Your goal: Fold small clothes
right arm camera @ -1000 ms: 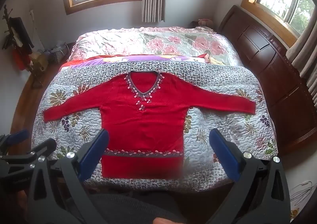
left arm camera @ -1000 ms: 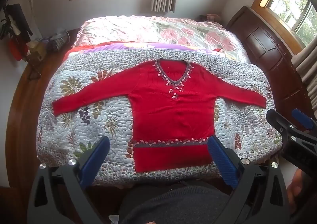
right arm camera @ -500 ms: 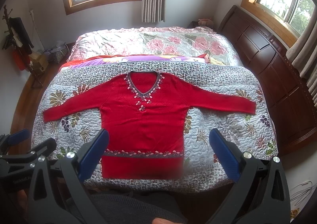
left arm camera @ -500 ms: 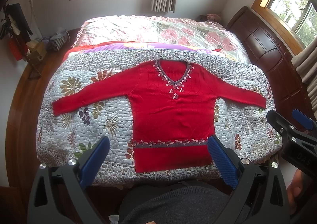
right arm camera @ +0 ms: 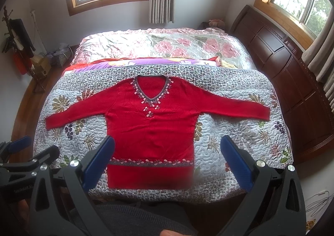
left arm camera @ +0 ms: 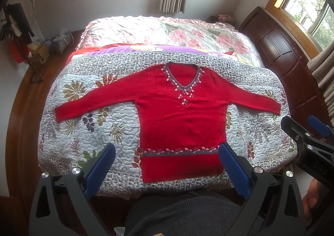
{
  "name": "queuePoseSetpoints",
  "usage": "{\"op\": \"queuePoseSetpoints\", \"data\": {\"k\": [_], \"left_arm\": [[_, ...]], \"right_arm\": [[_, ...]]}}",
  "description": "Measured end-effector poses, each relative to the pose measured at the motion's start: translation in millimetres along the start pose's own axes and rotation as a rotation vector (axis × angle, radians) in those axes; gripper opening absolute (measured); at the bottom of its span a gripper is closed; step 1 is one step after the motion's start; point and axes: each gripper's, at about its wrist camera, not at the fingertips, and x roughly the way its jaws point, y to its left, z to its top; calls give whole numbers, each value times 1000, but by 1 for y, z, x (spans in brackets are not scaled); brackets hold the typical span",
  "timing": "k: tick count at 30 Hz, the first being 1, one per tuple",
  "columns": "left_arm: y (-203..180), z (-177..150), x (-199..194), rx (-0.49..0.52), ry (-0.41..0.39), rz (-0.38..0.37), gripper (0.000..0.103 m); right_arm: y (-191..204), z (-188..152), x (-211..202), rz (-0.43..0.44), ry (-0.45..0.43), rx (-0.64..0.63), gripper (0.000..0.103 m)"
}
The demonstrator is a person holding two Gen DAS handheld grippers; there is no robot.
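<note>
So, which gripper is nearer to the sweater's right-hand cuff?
Right. The right gripper hovers nearer that cuff; the left gripper hovers near the hem.

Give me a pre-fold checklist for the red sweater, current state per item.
1. Red sweater lies flat, front up, on the quilt: ok.
2. Both sleeves spread out to the sides, not tucked: ok.
3. Left hand-held gripper open and holding nothing: ok.
4. Right hand-held gripper open and holding nothing: ok.
5. Nothing lying on the sweater: ok.
6. Hem smooth along its whole edge: cannot tell, the right-hand corner is blurred in the right wrist view.
</note>
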Motion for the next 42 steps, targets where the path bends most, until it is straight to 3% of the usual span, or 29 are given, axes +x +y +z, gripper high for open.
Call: {"op": "queuePoseSetpoints", "data": {"k": [42], "left_arm": [[1, 17, 15, -4, 14, -7, 99]], "right_arm": [[0, 15, 11, 2, 14, -8, 100]]}}
